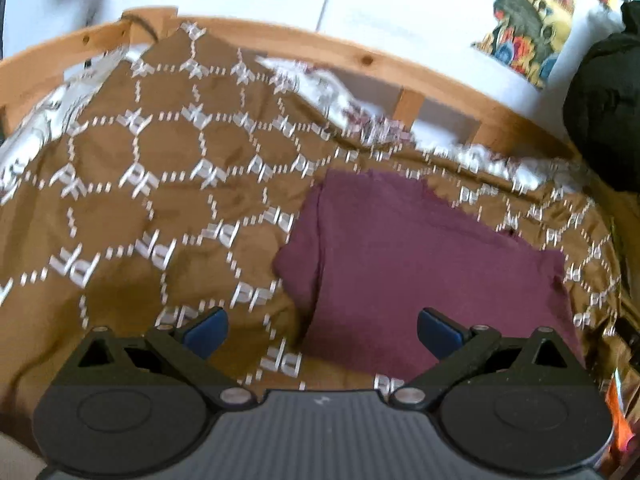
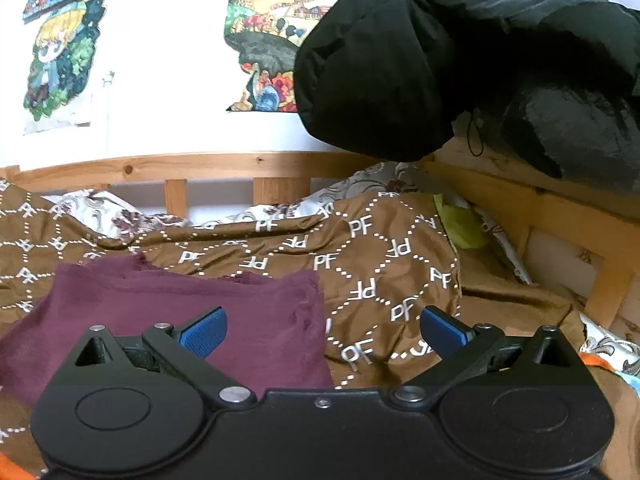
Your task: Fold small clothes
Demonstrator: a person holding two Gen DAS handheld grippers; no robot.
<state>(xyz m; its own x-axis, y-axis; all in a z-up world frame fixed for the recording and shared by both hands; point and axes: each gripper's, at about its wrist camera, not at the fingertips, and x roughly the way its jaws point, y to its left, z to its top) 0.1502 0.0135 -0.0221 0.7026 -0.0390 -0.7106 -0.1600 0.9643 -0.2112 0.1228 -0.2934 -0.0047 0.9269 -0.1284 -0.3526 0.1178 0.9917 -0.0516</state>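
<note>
Two grippers, left gripper (image 1: pixel 322 334) and right gripper (image 2: pixel 323 332), hover with jaws released and empty over a folded maroon cloth (image 1: pixel 404 252) on a brown bedspread (image 1: pixel 160 184).

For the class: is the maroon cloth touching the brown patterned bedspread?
Touching. In the right wrist view the maroon cloth lies flat on the brown patterned bedspread, no gap along its edges; the left wrist view agrees.

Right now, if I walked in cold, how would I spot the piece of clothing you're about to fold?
Start at the wooden bed frame below the wall posters, then look down to the brown quilt printed with white PF letters. Lying flat on it is the maroon cloth, seen also from the right wrist. It is the only plain, unpatterned purple-red fabric there.
</note>
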